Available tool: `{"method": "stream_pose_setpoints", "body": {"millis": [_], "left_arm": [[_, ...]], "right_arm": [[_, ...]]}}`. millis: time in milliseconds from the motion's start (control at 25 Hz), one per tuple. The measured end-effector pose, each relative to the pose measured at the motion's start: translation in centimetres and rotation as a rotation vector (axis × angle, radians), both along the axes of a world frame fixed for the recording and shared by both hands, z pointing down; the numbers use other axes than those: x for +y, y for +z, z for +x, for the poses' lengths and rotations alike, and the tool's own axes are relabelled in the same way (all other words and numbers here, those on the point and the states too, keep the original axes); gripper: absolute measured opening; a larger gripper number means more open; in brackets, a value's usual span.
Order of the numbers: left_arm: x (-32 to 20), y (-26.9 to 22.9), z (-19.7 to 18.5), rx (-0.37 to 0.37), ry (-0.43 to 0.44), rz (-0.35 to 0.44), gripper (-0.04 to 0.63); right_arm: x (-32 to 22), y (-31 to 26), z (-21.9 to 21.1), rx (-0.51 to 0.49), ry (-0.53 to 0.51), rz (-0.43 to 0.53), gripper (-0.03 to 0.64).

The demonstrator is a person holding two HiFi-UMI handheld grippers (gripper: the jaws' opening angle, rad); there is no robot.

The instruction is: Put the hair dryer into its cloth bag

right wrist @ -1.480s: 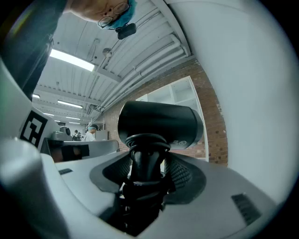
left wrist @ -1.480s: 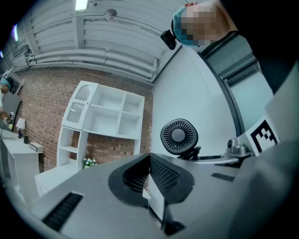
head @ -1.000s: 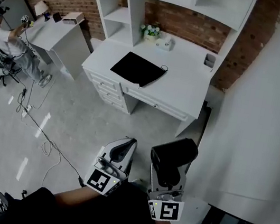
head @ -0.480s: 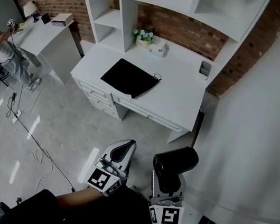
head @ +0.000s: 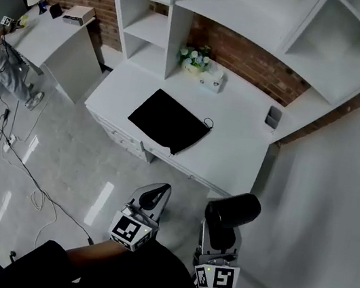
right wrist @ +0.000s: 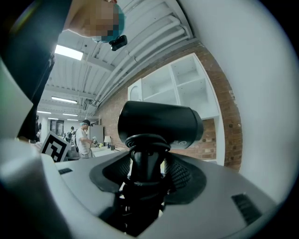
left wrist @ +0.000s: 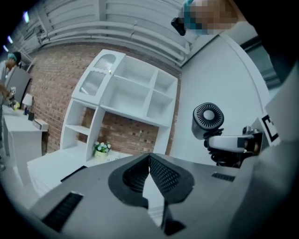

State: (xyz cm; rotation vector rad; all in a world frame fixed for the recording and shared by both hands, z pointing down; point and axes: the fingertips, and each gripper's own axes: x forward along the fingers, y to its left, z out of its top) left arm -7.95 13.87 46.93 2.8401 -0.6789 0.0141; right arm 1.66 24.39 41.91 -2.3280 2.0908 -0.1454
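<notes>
**Hair dryer in hand, bag not yet reached**

The right tool (head: 221,237) pinches the black hair dryer (head: 231,211) by its handle, well short of the cloth bag (head: 169,121). The bag lies flat and closed on the white worktop (head: 239,140). The left tool (head: 156,194), pressed together and empty, is equally far from the bag. The pickup looks done; opening and loading the bag are left.

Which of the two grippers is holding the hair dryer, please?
The right gripper: its jaws clamp the handle of the black hair dryer. The left gripper has its jaws shut with nothing between them.
</notes>
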Motion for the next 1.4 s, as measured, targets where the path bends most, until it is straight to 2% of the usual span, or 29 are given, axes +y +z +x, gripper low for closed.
{"method": "stream_pose_setpoints", "body": {"millis": [80, 240, 400, 600, 800, 960, 1200, 1400], "left_arm": [[-2.7, 0.7, 0.3, -0.007, 0.014, -0.041, 0.018], [-7.3, 1.8, 0.8, -0.04, 0.051, -0.045, 0.018], [-10.5, 4.1, 1.6, -0.062, 0.098, -0.096, 0.018], [-12.8, 6.1, 2.4, -0.127, 0.148, -0.073, 0.018], [-13.2, 7.7, 3.5, -0.139, 0.219, -0.103, 0.02], [-13.1, 9.4, 4.1, -0.18, 0.241, -0.099, 0.021], [-14.9, 11.1, 5.5, -0.241, 0.255, -0.056, 0.021], [-16.2, 12.3, 8.0, -0.28, 0.254, -0.101, 0.023]], "right_arm": [[-3.3, 0.1, 0.4, -0.046, 0.001, -0.005, 0.244], [-8.5, 0.4, 0.5, -0.092, 0.019, -0.011, 0.244], [-11.4, 1.3, 1.1, -0.069, 0.063, -0.059, 0.244], [-13.2, 2.2, 1.4, -0.051, 0.093, -0.085, 0.244], [-13.9, 2.4, 1.7, -0.049, 0.102, -0.091, 0.244], [-14.0, 2.4, 2.3, -0.041, 0.114, -0.095, 0.244], [-15.4, 3.0, 3.5, -0.022, 0.101, -0.043, 0.244], [-16.5, 4.1, 5.8, -0.038, 0.108, -0.056, 0.244]]}}
